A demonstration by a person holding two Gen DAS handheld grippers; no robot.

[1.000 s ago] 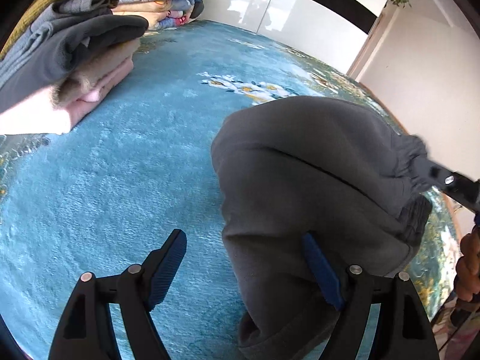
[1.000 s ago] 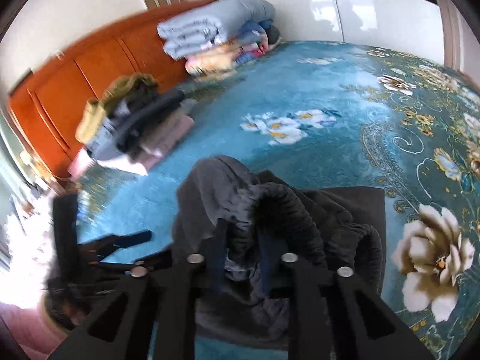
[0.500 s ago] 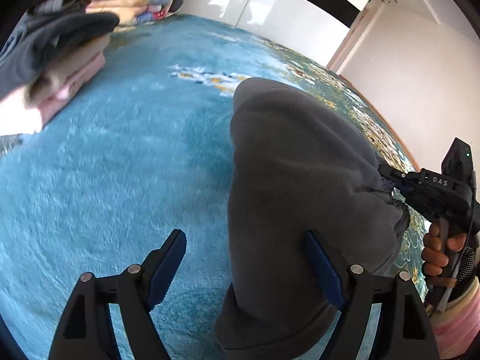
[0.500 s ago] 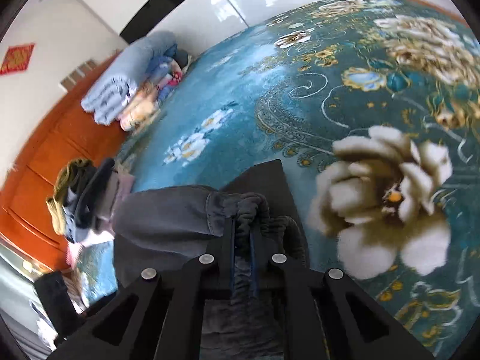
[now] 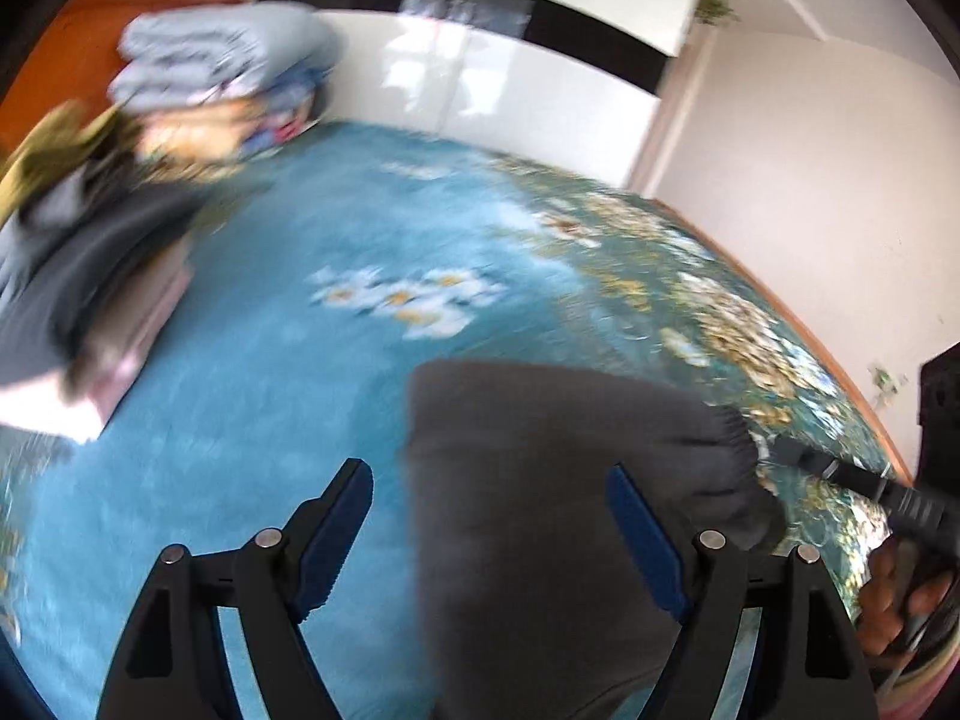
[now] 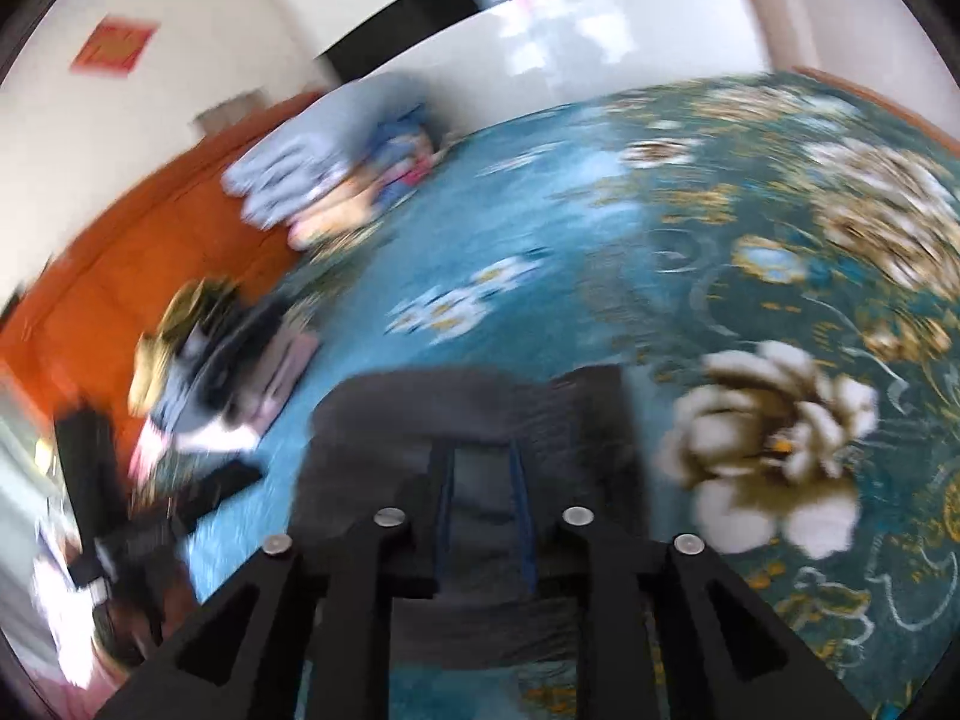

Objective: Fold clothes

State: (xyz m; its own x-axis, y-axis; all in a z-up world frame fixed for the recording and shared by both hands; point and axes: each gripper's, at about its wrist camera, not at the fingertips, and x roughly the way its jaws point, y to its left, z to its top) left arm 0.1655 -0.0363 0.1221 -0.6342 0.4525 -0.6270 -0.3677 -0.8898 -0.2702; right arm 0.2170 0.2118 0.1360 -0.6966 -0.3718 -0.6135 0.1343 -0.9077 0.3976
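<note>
Dark grey fleece trousers [image 5: 558,516] lie folded on the teal floral bedspread [image 5: 288,396]. Left tongs [image 5: 498,540] released, straddling the near edge. Right tongs [image 6: 483,516]: grip indeterminate, blurred. Suggest pressing the fold flat, edges aligned.

You are working in a home bedroom: a teal floral blanket [image 6: 750,252] is covering the bed, folded quilts [image 5: 222,54] and a stack of folded clothes [image 5: 84,276] are sitting on it, and an orange wooden headboard [image 6: 120,276] is running behind them.
</note>
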